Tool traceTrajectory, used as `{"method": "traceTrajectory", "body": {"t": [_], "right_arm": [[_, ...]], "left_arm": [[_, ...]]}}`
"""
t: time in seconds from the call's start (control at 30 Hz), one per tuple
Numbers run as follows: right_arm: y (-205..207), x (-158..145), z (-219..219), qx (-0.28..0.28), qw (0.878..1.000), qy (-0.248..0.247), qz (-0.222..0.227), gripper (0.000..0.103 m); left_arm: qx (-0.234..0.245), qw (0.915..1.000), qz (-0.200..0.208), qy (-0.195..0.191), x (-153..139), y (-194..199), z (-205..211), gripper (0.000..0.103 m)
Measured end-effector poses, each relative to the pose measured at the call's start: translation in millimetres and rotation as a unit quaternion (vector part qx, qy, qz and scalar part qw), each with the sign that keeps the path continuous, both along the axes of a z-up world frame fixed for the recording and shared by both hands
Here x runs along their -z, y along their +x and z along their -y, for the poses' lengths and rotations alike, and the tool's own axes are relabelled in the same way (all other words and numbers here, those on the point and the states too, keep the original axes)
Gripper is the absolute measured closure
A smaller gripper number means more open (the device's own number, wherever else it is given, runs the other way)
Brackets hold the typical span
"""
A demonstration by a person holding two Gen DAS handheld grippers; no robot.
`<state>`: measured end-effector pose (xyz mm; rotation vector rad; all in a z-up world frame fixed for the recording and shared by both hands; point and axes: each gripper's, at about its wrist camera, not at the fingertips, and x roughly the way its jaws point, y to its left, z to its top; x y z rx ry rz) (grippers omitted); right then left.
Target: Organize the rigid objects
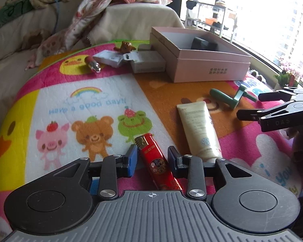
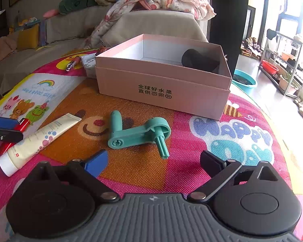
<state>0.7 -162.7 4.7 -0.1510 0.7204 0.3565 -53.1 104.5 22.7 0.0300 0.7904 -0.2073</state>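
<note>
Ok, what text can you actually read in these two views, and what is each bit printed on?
"全球好水果 直供百果园": front wall of the pink cardboard box.
"Have a good day!": colourful cartoon play mat, seen upside down.
"HAPPY DAY": same mat, blue bubble letters, right wrist view.
"DAS": black finger of the right gripper.
Cream plastic tube: print too small to read.
Red lighter: label blurred.
White packets: unreadable.

We see the pink box [image 2: 163, 92] open with a dark cylinder [image 2: 200, 61] inside; before it lie our green crank [image 2: 137, 135], cream tube [image 2: 36, 139] and red lighter [image 1: 157, 159].
</note>
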Motion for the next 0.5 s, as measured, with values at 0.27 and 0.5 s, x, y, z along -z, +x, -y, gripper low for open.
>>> {"method": "traceTrajectory", "body": {"t": [0.27, 0.5], "right_arm": [[1, 0, 0, 0.0, 1.0, 0.001, -0.001, 0.005], [1, 0, 0, 0.001, 1.0, 0.002, -0.001, 0.005]], "left_arm": [[-0.016, 0.9997, -0.005, -0.02, -1, 0, -5, 0.064], [0.019, 0.9995, -0.025, -0.005, -4, -11, 7, 0.064]]}}
